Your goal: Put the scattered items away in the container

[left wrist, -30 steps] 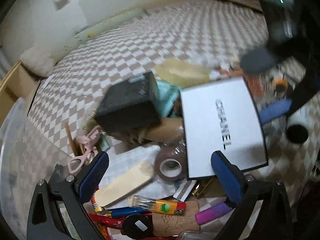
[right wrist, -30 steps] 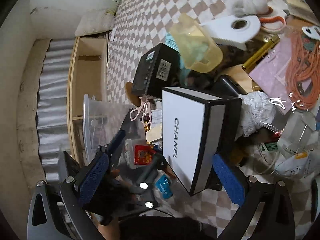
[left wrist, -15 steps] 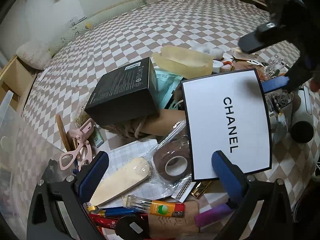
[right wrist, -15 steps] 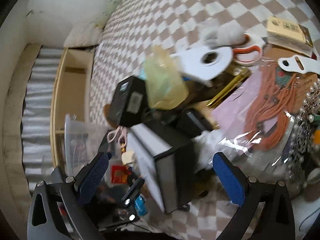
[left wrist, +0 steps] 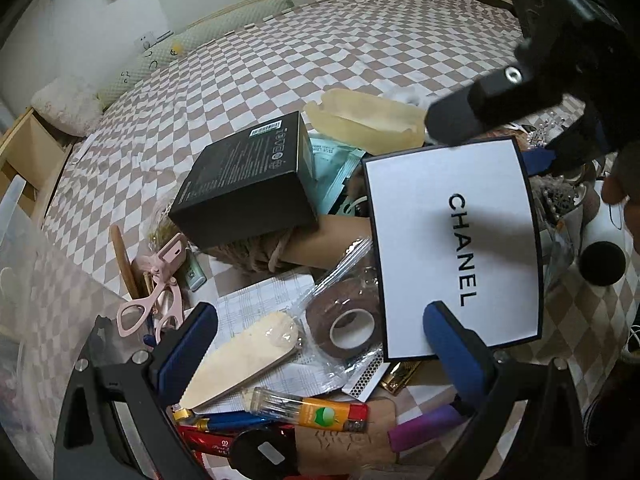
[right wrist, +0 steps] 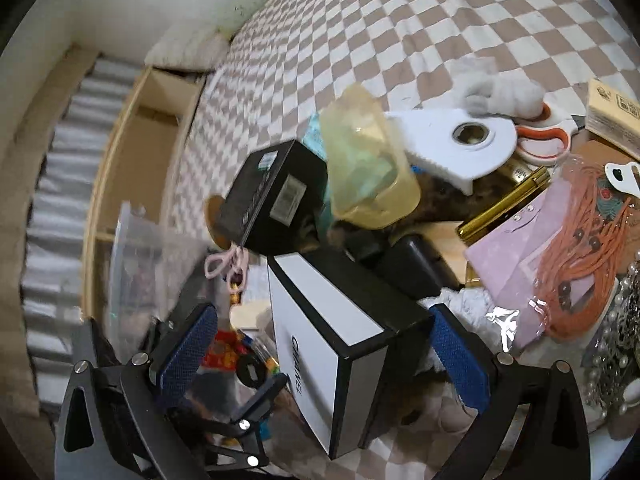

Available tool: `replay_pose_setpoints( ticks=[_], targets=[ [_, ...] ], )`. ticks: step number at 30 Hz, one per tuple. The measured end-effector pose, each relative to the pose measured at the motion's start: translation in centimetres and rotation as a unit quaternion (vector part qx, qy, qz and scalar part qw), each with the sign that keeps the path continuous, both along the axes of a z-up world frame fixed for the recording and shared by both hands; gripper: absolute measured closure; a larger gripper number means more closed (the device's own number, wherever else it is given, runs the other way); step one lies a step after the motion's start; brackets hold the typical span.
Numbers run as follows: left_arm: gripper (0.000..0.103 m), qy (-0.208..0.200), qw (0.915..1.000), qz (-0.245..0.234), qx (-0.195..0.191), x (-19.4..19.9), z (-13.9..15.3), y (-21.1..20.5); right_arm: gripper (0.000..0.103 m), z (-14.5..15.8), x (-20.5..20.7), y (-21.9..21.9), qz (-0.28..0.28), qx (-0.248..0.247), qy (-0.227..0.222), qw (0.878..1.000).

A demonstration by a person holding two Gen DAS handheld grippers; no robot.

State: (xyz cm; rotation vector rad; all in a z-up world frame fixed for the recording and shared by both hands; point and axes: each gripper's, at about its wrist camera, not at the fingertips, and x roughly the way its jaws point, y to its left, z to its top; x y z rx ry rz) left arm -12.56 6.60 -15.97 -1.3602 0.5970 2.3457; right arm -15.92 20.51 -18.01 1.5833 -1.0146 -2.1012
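A pile of items lies on a checked bedspread. A white box with black edges and lettering (left wrist: 452, 248) lies in the middle; it also shows in the right wrist view (right wrist: 340, 340). My left gripper (left wrist: 320, 344) is open above a roll of brown tape in a clear bag (left wrist: 348, 328) and a beige flat piece (left wrist: 240, 360). My right gripper (right wrist: 320, 344) is open, its fingers either side of the white box, not touching. A clear plastic container (right wrist: 140, 256) stands at the left.
A black box (left wrist: 248, 192), a yellowish plastic tub (left wrist: 364, 120), pink scissors (left wrist: 152, 304), pens and a lighter (left wrist: 312, 408) lie around. In the right wrist view there are an orange cord bundle (right wrist: 576, 252), a white plastic piece (right wrist: 460, 140) and a wooden shelf (right wrist: 132, 152).
The right gripper has swung back over the white box after turning toward the right side of the pile. The left gripper has hardly moved. Nothing was picked up.
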Motion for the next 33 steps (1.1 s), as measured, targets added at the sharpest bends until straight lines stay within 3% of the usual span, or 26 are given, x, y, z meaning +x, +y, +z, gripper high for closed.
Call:
replay_pose_setpoints(
  ticks=[4,7,14,21,33],
  targets=[
    [0.000,0.002,1.0000,0.005,-0.004,0.1,0.1,-0.4,0.003,-0.3,0.6,0.0,0.002,-0.028,-0.023,0.999],
    [0.000,0.006,0.9997,0.013,-0.020,0.0,0.1,-0.9,0.014,1.4,1.0,-0.3,0.021,-0.021,0.008,1.000],
    [0.000,-0.008,0.9984,0.038,-0.042,-0.3,-0.9,-2.2,0.049,2.4,1.6,-4.8,0.099,0.072,0.015,0.992],
    [0.000,-0.014,0.9976,0.045,-0.052,0.2,-1.4,-2.7,0.051,1.6,1.7,-9.3,0.147,0.140,0.016,0.979],
    [0.000,-0.016,0.9976,0.052,-0.042,0.3,-0.7,-2.8,0.052,2.4,2.1,-9.5,0.133,0.146,0.001,0.980]
  ],
)
